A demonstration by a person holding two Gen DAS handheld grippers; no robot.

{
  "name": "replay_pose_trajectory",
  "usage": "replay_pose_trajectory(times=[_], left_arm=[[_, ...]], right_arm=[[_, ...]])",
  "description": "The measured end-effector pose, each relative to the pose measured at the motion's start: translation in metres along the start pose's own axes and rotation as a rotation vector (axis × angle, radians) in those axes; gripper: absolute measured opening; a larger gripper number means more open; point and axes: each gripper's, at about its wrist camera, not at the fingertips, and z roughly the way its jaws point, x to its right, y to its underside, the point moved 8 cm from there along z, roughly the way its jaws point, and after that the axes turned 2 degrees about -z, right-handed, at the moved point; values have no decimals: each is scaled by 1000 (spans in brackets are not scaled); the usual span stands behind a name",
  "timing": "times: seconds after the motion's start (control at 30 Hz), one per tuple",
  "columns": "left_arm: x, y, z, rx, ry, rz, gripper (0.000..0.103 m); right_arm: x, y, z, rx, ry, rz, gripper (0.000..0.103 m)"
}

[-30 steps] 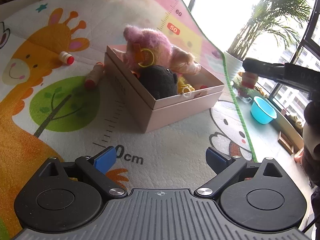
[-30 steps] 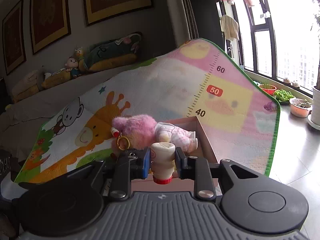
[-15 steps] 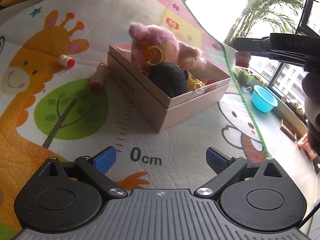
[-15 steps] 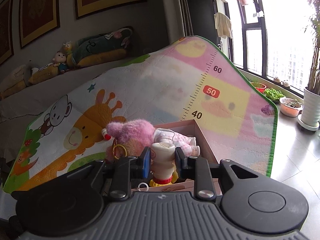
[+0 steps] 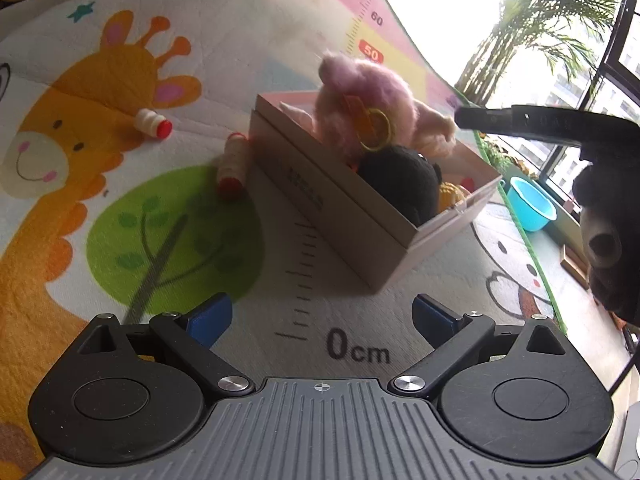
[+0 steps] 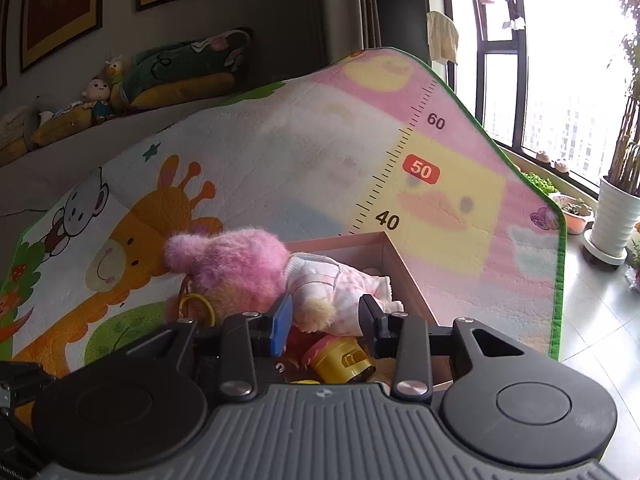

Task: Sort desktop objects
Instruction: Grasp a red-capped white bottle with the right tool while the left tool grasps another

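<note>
- Right wrist view: the right gripper [image 6: 324,322] hangs over the pale pink cardboard box [image 6: 404,276], its jaws opening and nothing between its blue pads; a second ago they pinched a small cream bottle with a red cap, which is no longer in the gripper.
- The dropped bottle cannot be picked out in this view; a red patch shows just below the blue pad among the box's contents, beside a yellow plastic toy cup [image 6: 346,362], and may be its cap.
- The box also holds a fluffy pink plush doll in a pale checked dress [image 6: 240,268], which fills most of it.
- Left wrist view: the left gripper [image 5: 320,316] stands wide and empty above the cartoon-printed play mat [image 5: 168,216], which serves as the surface, and has drifted closer to the box over the last second.
- Two more cream bottles with red caps wait on the mat: one lying against the box's left wall [image 5: 232,168], one apart on the giraffe print [image 5: 152,124].
- A black plush toy [image 5: 396,180] sits at the box's near end.
- Judged from this, one bottle is sorted and two remain; the wide left gripper seems placed for the nearer one.
</note>
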Motion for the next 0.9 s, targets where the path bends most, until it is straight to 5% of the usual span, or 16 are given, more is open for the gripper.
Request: replay_pose_trajectory(times=[0.23,0.4,0.53,0.7,0.8,0.9], left_arm=[[-94,-50,-3,118,-162,-145,99],[-140,-72,6,157,-203,-227,97],[-159,-87,18,164,-215,-263,74],[-177,-89,29,179,-246,-282,57],[-180,-86,29,169,-222,-277,58],[-181,-90,25,175,-212,-228,72]], right_arm=[[-67,1,8,48,-58,-136,36],[-129,8,27,16,-181,-126,36],[-172,21,52,-27,-212,-142,36],[-182,29,90,-60,-47,-162,36],[-176,33,108,-96,40,-153,35],[-171,35,124,-130,88,-125,35]])
